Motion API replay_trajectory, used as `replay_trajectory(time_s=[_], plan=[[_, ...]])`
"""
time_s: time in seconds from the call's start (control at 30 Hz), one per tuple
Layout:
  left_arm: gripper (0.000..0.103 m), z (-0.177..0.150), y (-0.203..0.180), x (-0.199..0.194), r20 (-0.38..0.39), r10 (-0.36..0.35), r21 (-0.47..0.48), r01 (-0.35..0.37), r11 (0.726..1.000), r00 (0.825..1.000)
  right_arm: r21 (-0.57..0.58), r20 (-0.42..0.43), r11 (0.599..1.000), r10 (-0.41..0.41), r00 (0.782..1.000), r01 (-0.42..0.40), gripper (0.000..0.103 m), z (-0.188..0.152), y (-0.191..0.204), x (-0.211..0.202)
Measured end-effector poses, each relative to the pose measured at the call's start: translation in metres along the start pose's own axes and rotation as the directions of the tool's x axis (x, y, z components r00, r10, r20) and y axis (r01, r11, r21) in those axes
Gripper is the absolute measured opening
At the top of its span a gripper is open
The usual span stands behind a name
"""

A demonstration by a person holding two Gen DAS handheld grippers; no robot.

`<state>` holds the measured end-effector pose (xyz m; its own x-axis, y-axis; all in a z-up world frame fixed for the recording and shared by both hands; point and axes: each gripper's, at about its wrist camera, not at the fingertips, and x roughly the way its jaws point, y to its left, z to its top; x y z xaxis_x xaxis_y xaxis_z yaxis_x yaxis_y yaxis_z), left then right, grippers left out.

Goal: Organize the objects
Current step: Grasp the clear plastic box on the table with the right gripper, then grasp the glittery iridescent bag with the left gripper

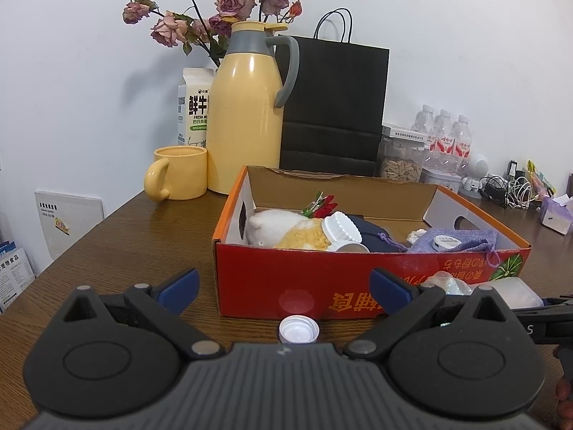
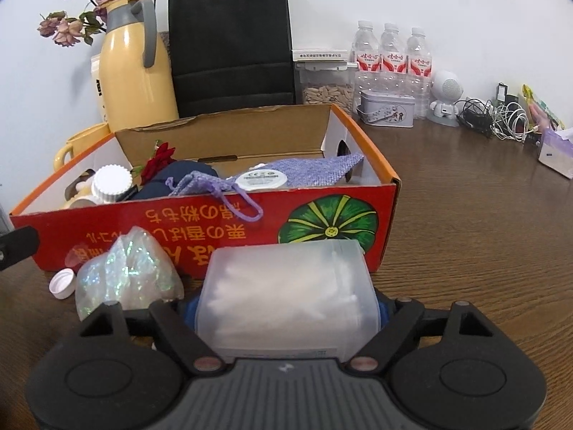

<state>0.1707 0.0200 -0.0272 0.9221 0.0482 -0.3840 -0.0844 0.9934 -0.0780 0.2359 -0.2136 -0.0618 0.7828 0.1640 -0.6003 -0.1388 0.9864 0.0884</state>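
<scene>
Tub: frosted tub point(image 2: 286, 294) lies on its side between the right gripper's point(image 2: 286, 304) blue pads, long axis pointing away from the camera toward the box.
Right jaws: pads sit at the tub's flanks; a firm clamp cannot be confirmed.
Left jaws: left gripper point(image 1: 284, 288) spread wide, holding nothing.
Cap: white cap point(image 1: 299, 329) on the table point(image 2: 483, 251), just ahead of the left jaws.
Box: red box point(image 2: 215, 229) touching or just beyond the tub's far end, toward the table's back edge.
Wrap: crinkled wrap point(image 2: 125, 272) just left of the tub.
Nearer hand: right, for the tub; left, for the cap.
Judgement: tub probably goes up over the box's near wall.
</scene>
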Motion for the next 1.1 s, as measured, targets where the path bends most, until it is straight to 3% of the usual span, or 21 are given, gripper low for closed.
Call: replay_trajectory(time_s=[0.37, 0.63, 0.93, 1.1], plan=[[0.103, -0.002, -0.001, 0.0, -0.012, -0.017, -0.004, 0.017, 1.0, 1.0, -0.028, 0.16, 0.999, 0.028, 0.987, -0.024, 0.082, -0.005, -0.003, -0.033], [0.103, -0.001, -0.021, 0.0, -0.017, -0.091, -0.007, 0.091, 0.996, 0.996, -0.032, 0.226, 0.999, 0.031, 0.974, -0.025, 0.082, -0.011, -0.019, -0.051], [0.103, -0.005, -0.07, 0.012, -0.093, -0.177, 0.039, 0.181, 0.983, 0.98, -0.002, 0.258, 1.0, 0.03, 0.966, -0.031, 0.082, -0.014, -0.041, -0.06], [0.103, -0.006, -0.085, 0.028, -0.16, -0.146, 0.048, 0.156, 0.987, 0.976, 0.006, 0.265, 0.999, 0.038, 0.964, -0.041, 0.082, -0.015, -0.048, -0.062]])
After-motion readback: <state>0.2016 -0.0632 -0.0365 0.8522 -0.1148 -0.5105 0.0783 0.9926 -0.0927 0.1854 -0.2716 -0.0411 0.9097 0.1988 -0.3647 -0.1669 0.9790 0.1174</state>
